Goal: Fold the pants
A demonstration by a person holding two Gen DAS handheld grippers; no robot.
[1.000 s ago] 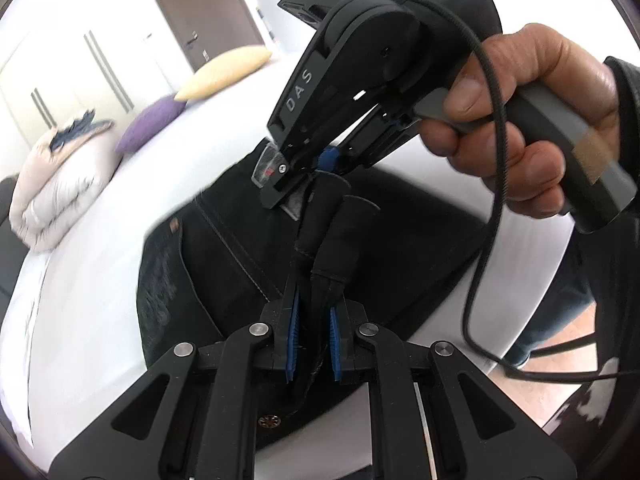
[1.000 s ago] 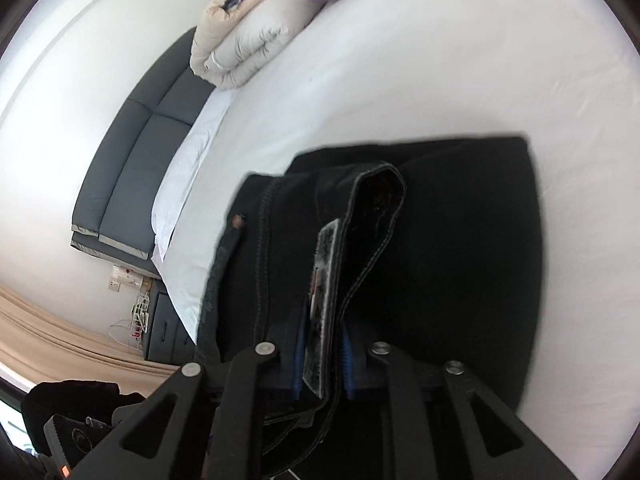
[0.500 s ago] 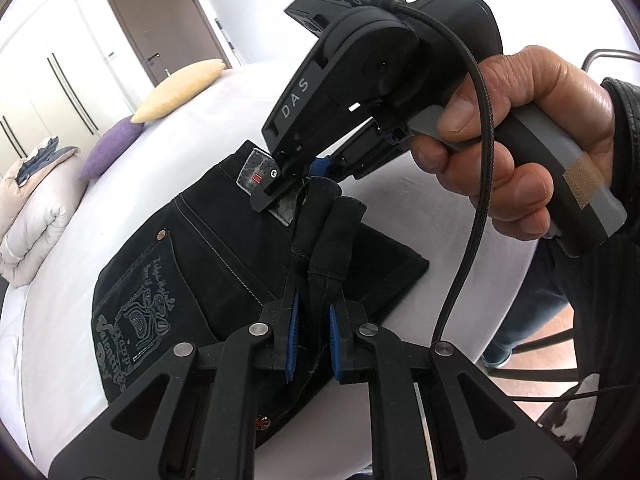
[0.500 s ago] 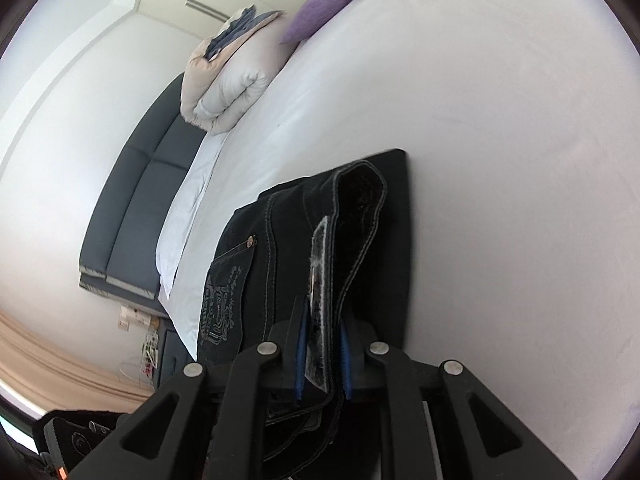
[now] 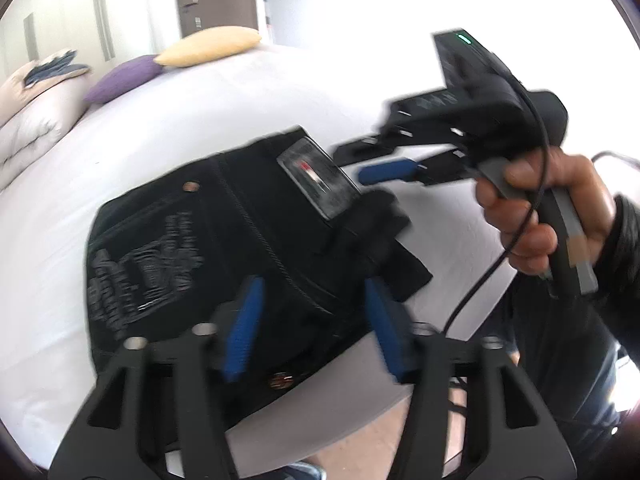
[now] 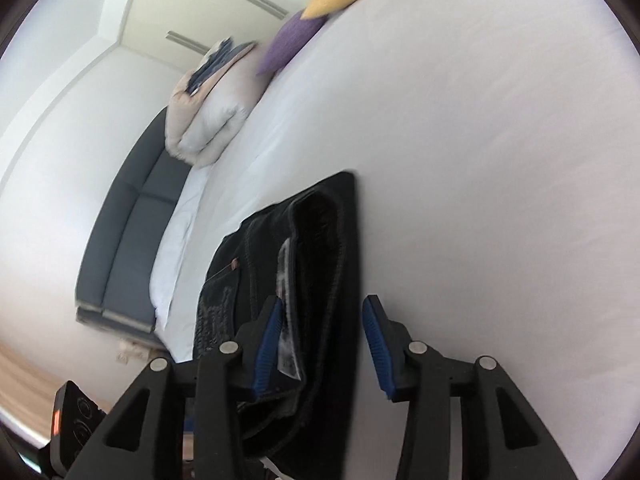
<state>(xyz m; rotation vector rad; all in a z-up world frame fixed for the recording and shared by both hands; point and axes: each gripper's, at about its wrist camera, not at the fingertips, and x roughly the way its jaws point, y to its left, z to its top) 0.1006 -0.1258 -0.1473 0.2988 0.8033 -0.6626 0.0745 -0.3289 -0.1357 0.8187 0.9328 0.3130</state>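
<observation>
The black pants (image 5: 224,240) lie folded in a compact stack on the white bed (image 5: 200,112), near its front edge; a back pocket print and the waistband label show on top. My left gripper (image 5: 312,320) is open, its blue pads spread over the near edge of the pants and holding nothing. My right gripper (image 6: 320,344) is open too, with the waistband of the pants (image 6: 312,264) lying loose between the pads. In the left wrist view the right gripper (image 5: 388,170) hovers just right of the waistband label, held by a hand.
A yellow pillow (image 5: 208,46), a purple pillow (image 5: 124,80) and a rolled duvet (image 5: 32,120) lie at the far end of the bed. A dark sofa (image 6: 128,232) stands beside the bed. The person's legs (image 5: 560,380) stand at the bed's front edge.
Both grippers have opened and let go of the pants' waistband. The pants have dropped flat onto the bed. The right gripper has drawn back to the right.
</observation>
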